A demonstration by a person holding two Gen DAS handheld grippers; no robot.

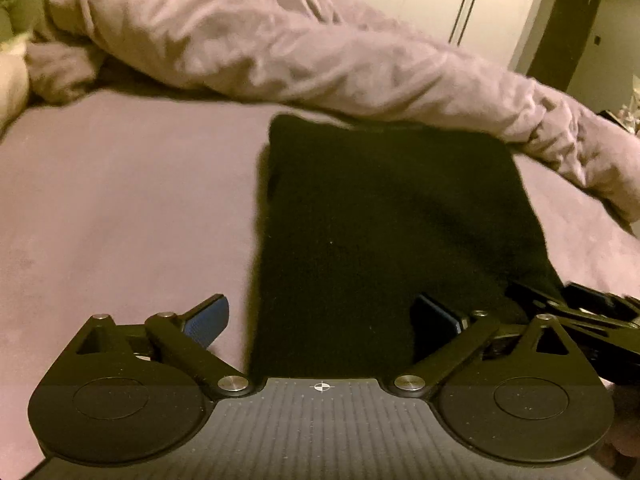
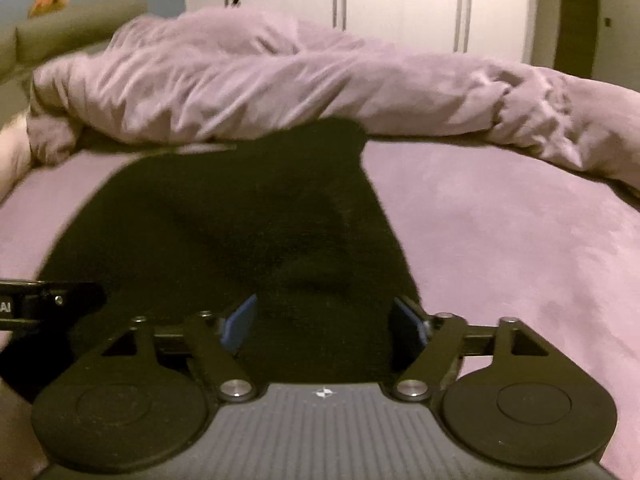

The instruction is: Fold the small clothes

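Nearest the left wrist camera, the left hand-held gripper is standing with its blue-padded fingers spread wide apart, nothing pressed between them; one finger is hanging over the bed sheet, the other over the near edge of the black garment. The right hand-held gripper is likewise gaping, both pads poised over the same dark cloth without clamping it. The garment is lying flat on the mauve bed sheet as a roughly rectangular folded shape. Beyond it, a crumpled mauve duvet is bunching across the bed, and white wardrobe doors are standing behind.
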